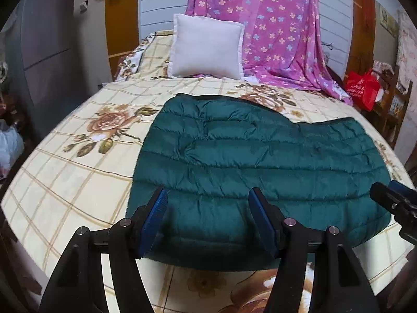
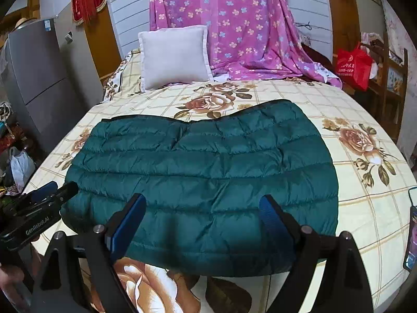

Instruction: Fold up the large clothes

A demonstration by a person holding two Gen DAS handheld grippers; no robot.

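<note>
A dark green quilted down jacket (image 1: 260,161) lies folded into a flat block on the floral bed cover (image 1: 78,156); the right wrist view shows the jacket (image 2: 203,172) from the other side. My left gripper (image 1: 207,195) hovers above the jacket's near edge, jaws open, nothing between the blue pads. My right gripper (image 2: 202,203) hangs likewise over the near edge, open and empty. Each gripper shows in the other's view: the right gripper (image 1: 393,203) at the right edge, the left gripper (image 2: 49,195) at the left edge.
A white pillow (image 1: 207,49) leans at the head of the bed beside a purple flowered sheet (image 1: 271,31). A grey fridge (image 2: 34,78) stands left, a red bag (image 2: 353,65) on a shelf right. A phone-like object (image 2: 411,224) lies at the bed's right edge.
</note>
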